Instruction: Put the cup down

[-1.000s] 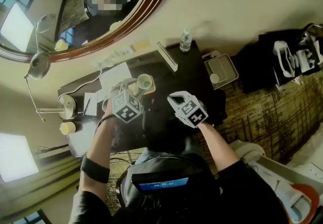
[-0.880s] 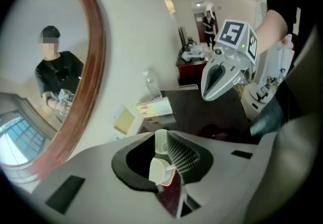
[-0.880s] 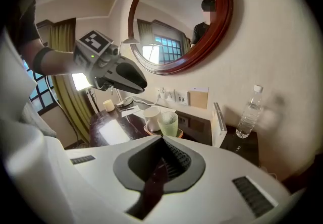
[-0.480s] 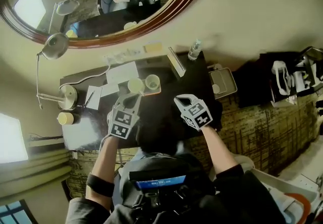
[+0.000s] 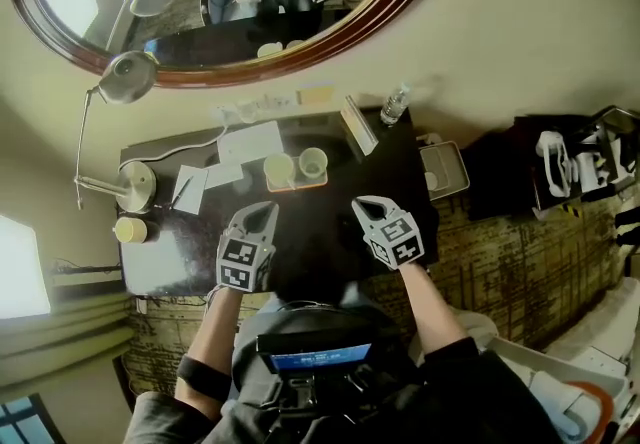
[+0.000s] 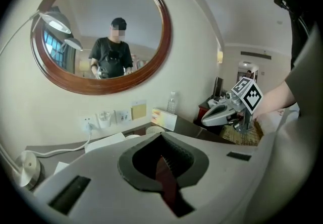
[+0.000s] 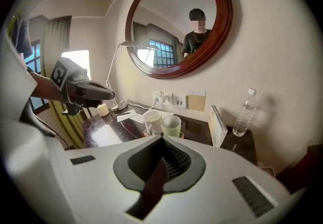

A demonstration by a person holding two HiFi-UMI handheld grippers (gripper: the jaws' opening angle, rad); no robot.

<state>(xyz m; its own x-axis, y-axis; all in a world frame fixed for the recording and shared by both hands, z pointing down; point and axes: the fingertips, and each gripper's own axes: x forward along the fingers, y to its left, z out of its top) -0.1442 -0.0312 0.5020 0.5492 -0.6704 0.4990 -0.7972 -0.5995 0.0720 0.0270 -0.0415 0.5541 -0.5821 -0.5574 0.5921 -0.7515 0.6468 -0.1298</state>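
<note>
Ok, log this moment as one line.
phase: cup down | white cup: upright beside green cup, released | left hand-held gripper: shut, empty, clear of cups | right hand-held gripper: shut, empty

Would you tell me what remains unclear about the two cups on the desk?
Head view: contents of white cup and green cup, too small.
Left gripper view: both mostly hidden behind the left gripper.
Right gripper view: tray beneath them, mostly covered by the right gripper.
</note>
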